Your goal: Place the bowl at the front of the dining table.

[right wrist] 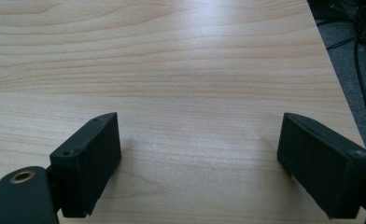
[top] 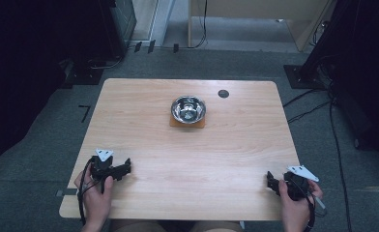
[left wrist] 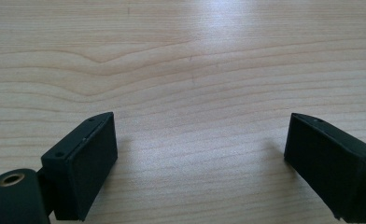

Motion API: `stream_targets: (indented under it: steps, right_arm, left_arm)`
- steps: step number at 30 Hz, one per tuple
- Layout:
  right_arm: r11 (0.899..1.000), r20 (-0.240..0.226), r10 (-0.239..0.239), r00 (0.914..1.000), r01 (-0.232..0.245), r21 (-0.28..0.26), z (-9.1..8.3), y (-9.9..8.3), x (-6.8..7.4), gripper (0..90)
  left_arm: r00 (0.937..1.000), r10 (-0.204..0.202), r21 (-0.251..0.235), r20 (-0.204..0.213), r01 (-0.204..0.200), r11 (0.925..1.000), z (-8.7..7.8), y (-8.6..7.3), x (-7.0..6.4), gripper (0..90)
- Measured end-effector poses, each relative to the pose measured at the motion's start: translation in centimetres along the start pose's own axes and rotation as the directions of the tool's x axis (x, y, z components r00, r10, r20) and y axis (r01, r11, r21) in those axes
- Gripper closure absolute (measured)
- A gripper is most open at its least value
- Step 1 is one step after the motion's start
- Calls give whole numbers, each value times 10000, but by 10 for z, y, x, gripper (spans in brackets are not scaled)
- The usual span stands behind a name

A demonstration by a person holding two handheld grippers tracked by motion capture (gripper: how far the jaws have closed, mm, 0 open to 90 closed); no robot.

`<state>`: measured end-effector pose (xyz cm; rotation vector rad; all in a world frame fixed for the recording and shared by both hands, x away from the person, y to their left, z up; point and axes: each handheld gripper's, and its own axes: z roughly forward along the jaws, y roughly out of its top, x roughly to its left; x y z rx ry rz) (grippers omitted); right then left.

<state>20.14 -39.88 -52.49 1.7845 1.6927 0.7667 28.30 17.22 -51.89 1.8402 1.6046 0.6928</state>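
Bowl [top: 188, 108] on mat [top: 187, 122] at table [top: 187, 159] centre-rear; disc [top: 223, 93] just right behind.

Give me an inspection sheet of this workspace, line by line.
Surface: light wooden table, bare between the claws.
Job's things: steel bowl on a brown mat, far centre.
Clutter: dark round disc beside the bowl.
Grippers: left claw and right claw both open, holding nothing, at the near corners.
Cables: black cables on the floor at right.
Surroundings: grey carpet, dark equipment at both sides.
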Motion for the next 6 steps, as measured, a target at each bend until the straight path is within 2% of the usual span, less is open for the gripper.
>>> stream_targets:
  steps: [6]
  right_arm:
    - [10000,-42,-70,10000,70,-12,0,0,0,133]
  left_arm:
    - [10000,-19,-18,-2,19,10000,0,0,0,93]
